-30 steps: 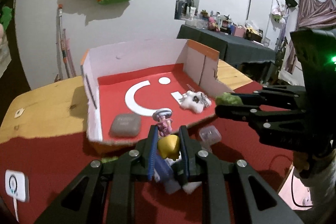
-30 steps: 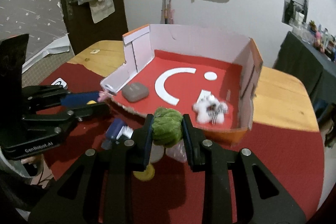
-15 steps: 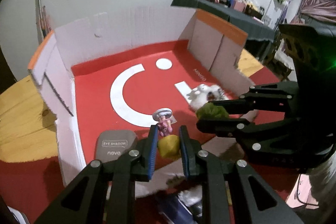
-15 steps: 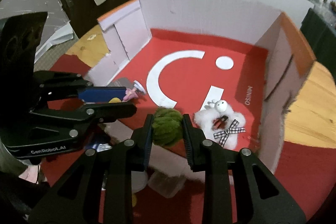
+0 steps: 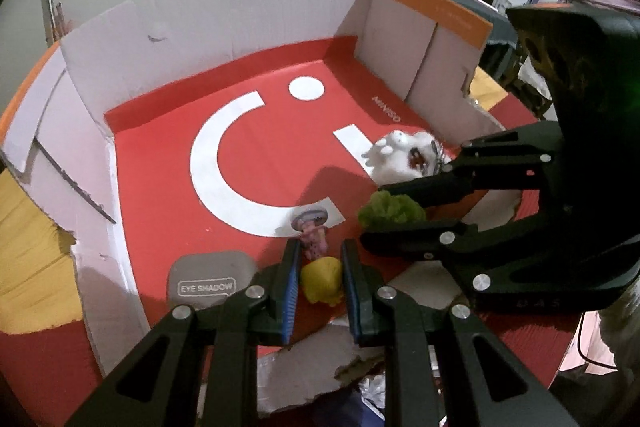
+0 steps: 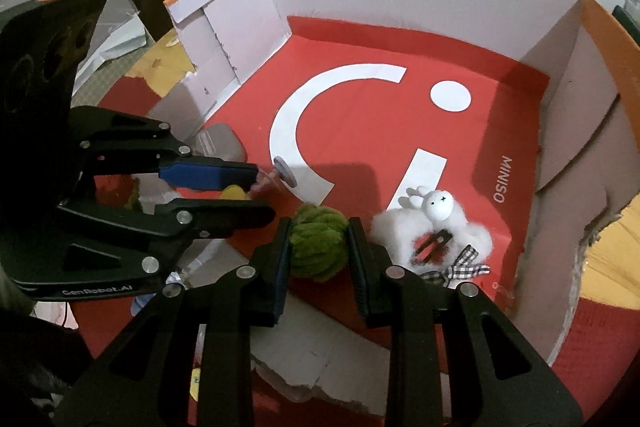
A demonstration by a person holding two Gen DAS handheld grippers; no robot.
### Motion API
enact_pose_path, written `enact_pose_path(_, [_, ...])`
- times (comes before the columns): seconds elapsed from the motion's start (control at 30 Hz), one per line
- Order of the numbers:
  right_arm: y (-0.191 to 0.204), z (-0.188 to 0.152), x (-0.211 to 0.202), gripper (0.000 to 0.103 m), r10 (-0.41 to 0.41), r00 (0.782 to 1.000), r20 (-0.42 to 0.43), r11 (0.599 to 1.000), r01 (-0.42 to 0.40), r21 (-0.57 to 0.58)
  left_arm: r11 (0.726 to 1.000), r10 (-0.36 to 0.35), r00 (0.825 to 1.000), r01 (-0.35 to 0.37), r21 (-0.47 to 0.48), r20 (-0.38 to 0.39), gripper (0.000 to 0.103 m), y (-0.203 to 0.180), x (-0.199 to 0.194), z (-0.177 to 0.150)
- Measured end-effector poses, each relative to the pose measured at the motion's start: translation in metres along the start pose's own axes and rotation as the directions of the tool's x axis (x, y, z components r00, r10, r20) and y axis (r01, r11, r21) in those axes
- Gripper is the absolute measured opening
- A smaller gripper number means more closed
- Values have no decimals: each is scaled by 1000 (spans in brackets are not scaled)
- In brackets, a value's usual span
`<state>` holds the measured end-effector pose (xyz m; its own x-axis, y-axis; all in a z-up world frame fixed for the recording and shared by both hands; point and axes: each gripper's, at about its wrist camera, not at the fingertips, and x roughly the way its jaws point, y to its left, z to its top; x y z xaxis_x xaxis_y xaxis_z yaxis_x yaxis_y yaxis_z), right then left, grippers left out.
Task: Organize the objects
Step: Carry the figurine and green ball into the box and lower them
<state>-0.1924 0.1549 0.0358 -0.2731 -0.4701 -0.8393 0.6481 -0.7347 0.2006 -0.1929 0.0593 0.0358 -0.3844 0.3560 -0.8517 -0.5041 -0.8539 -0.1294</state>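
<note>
Left wrist view: your left gripper [image 5: 318,279] clamps the yellow-and-pink toy figure [image 5: 320,277], right gripper [image 6: 318,247] pinches the fuzzy green plush [image 6: 318,247]; lower both onto the red cardboard box floor [image 5: 160,187] before releasing.

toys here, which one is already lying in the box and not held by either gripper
The white plush bunny with the checked bow, loose on the red box floor. The green plush and the yellow toy sit between jaws.
</note>
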Motion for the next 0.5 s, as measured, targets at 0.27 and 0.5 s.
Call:
enact_pose_path(0.27, [2, 1, 0, 26, -18, 1000, -5, 1000, 18, -25, 1000, 14, 1000, -14, 26, -8, 21, -2, 3, -1])
enact_pose_path(0.5, [3, 0, -1, 26, -36, 999, -3, 998, 36, -45, 999, 18, 1000, -18, 34, -1, 21, -2, 6, -2])
